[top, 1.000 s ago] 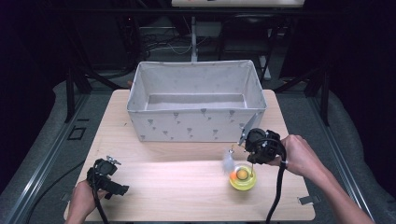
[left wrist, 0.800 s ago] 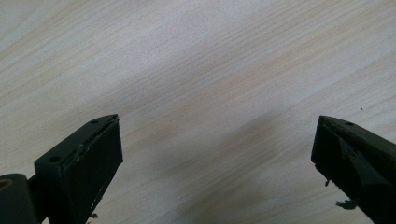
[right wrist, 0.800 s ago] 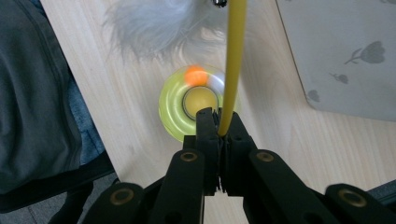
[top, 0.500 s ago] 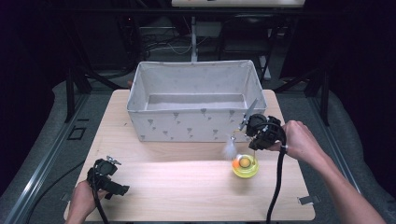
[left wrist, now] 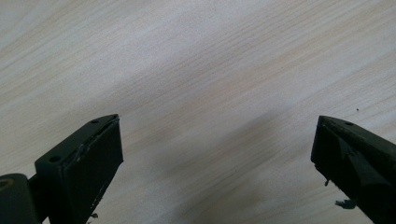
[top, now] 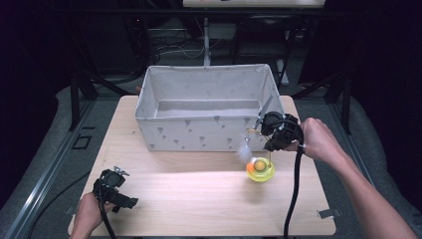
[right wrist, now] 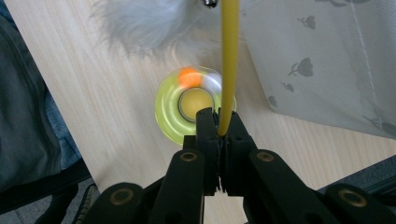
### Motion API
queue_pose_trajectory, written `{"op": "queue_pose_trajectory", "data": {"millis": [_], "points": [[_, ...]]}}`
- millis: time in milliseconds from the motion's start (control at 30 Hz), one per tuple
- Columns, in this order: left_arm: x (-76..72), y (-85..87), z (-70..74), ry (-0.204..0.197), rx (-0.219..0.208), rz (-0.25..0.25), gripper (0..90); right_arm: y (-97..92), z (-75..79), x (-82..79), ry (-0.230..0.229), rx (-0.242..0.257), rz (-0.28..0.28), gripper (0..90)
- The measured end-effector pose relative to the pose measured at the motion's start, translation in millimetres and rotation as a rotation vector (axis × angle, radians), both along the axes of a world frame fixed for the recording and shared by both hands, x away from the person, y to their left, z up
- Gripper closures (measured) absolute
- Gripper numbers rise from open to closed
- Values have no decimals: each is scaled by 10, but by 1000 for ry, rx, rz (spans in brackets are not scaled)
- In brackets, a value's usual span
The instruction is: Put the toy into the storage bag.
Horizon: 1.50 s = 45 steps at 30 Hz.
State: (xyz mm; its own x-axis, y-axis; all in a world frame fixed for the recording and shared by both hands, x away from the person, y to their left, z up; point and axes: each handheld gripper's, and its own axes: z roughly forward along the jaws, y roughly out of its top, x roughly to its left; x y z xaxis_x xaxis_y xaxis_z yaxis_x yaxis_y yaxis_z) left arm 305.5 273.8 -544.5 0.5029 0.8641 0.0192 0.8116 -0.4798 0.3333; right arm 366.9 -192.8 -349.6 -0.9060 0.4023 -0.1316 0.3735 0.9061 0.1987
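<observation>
**Cat toy held by its yellow wand beside the fabric bin**

No writing can be read anywhere; the only marking is a scatter of small grey motifs on the pale fabric bin (top: 209,130), which stands open at the far middle of the wooden table (top: 199,199), its inside looking bare as far as the high view shows. The right gripper (right wrist: 219,133) has its jaws pressed together on the thin yellow wand (right wrist: 229,65) of a cat toy, whose round yellow-green base (top: 261,171), with an orange ball (right wrist: 189,77) in its ring, sits near the bin's front right corner. A white feather tuft (top: 244,151) hangs at the wand's other end, just beside the bin's front wall. The left gripper (left wrist: 215,154) rests at the table's near left corner, jaws wide apart with bare wood between them.
</observation>
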Motion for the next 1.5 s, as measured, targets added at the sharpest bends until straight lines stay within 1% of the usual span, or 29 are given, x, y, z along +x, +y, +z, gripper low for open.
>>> {"op": "queue_pose_trajectory", "data": {"millis": [100, 200, 233, 267, 367, 400, 433, 533, 567, 600, 633, 700, 733, 767, 1033, 1067, 1133, 1300, 1333, 1400, 1433, 1500], "points": [[-3, -3, 0, 0, 1, -1, 23, 1, 27, 15, 10, 9, 0, 878], [-3, -4, 1, -1, 2, -4, 23, -1, 55, 24, 9, 12, 3, 878], [-4, -6, 1, 0, 1, -6, 23, -1, 83, 28, 14, 24, -6, 879], [-4, -6, 1, 0, 1, -6, 23, -1, 83, 28, 14, 24, -6, 879], [-4, -8, -2, 5, 3, -7, 23, 2, 163, 44, 16, 24, -4, 879], [-4, -8, -2, 5, 3, -7, 23, 2, 163, 44, 16, 24, -4, 879], [-2, -10, -2, 4, 2, -7, 23, 1, 218, 55, 16, 29, -4, 878], [-4, -16, -2, 5, 1, -8, 23, 3, 285, 59, 18, 33, -2, 878], [-5, -18, -4, 5, 4, -7, 23, 3, 285, 59, 18, 33, -2, 878], [-4, -17, -4, 5, 8, -9, 24, 4, 325, 63, 33, 34, 2, 878], [-5, -16, -4, 5, 8, -9, 24, 7, 346, 65, 36, 26, 4, 878], [-10, -12, 2, 4, 8, -9, 24, 10, 364, 70, 39, 29, 3, 878], [-18, -10, 6, 1, 2, 0, 24, 21, 408, 75, 38, 25, 8, 878], [-18, -10, 6, 1, 2, 0, 24, 26, 416, 75, 41, 35, 3, 878], [-12, -13, -1, 2, 0, -7, 22, 55, 512, 97, 37, 32, 11, 878], [-13, -13, 1, 2, 2, -8, 22, 59, 531, 100, 40, 40, 12, 878], [-13, -11, -1, 1, 1, -6, 22, 61, 541, 102, 42, 36, 10, 878], [-11, -19, -9, 4, 6, -10, 22, 68, 584, 108, 50, 44, 15, 878], [-9, -21, -5, 4, 7, -11, 21, 75, 608, 115, 56, 54, 15, 878], [-13, -21, -1, 2, 4, -8, 21, 82, 633, 120, 58, 50, 9, 878], [-13, -19, -1, 3, 3, -8, 21, 82, 636, 125, 58, 58, 12, 879], [-8, -11, -7, 4, 5, -10, 21, 85, 668, 132, 55, 55, 18, 879]]}}
